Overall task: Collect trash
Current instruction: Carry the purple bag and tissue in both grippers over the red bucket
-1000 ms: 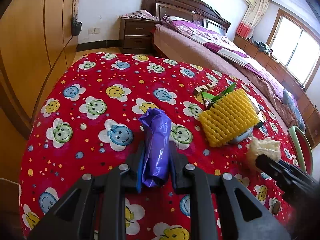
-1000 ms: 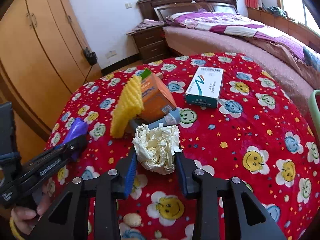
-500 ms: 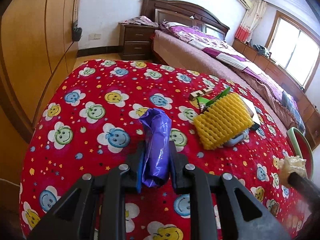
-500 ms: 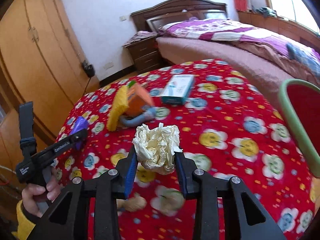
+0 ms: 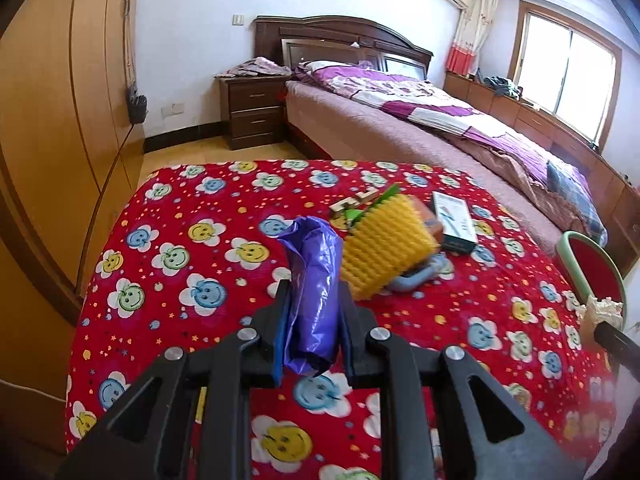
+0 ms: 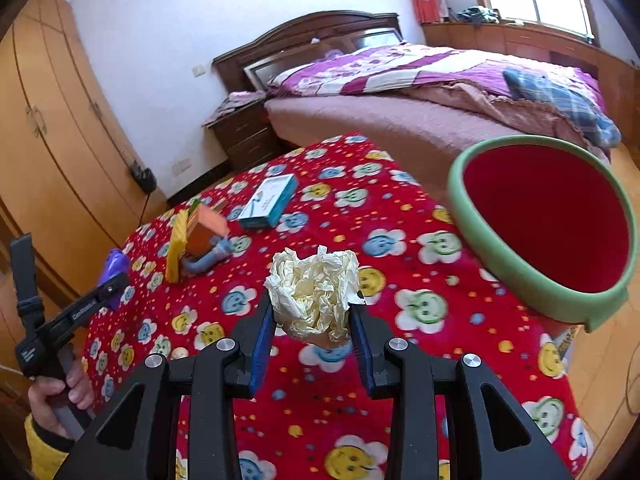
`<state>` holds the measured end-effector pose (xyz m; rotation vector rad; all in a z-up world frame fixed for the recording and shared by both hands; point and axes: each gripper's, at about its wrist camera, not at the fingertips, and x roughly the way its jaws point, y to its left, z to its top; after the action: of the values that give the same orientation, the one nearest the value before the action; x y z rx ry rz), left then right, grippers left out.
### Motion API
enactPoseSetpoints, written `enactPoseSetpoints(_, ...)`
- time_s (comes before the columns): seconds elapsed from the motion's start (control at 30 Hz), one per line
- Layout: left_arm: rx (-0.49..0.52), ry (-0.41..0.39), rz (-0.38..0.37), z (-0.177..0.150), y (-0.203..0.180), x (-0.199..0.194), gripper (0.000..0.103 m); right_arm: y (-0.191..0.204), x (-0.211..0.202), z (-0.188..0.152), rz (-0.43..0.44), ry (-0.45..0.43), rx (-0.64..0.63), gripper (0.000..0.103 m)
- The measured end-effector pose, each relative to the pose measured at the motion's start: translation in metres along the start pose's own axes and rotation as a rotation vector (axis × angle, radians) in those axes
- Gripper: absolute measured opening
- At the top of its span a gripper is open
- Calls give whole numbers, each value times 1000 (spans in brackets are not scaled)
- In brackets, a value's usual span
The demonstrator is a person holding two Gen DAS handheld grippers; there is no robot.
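A: Where's the trash?
B: Right claw (image 6: pixel 314 322) clamps the paper wad (image 6: pixel 316 292) near the bin (image 6: pixel 516 276); left claw (image 5: pixel 310 320) clamps a purple bag (image 5: pixel 314 280) over the desk (image 5: pixel 168 320).
A: Next?
B: Probably carry the wad over the bin, then release.

Box print (image 6: pixel 267 200) too small to read, bin (image 5: pixel 592 268) cut off by frame edge

Your left wrist camera sits just behind its fingers, looking down across the red tablecloth (image 5: pixel 180 240) toward the bed (image 5: pixel 400 128) in the upper right of the frame. Your right wrist camera looks likewise, with the bin (image 6: pixel 520 276) close at right. Both views share the tablecloth, the yellow brush (image 5: pixel 384 248), the white box (image 5: pixel 454 220) and the bed.
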<state>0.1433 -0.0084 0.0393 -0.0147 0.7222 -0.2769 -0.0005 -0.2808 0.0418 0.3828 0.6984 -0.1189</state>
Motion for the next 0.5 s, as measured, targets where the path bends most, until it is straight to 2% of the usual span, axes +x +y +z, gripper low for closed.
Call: enactPoseSetpoints(0.5, 28, 26, -132, 4, -66, -29, 21, -44, -38, 5, -14, -87, 68, 36)
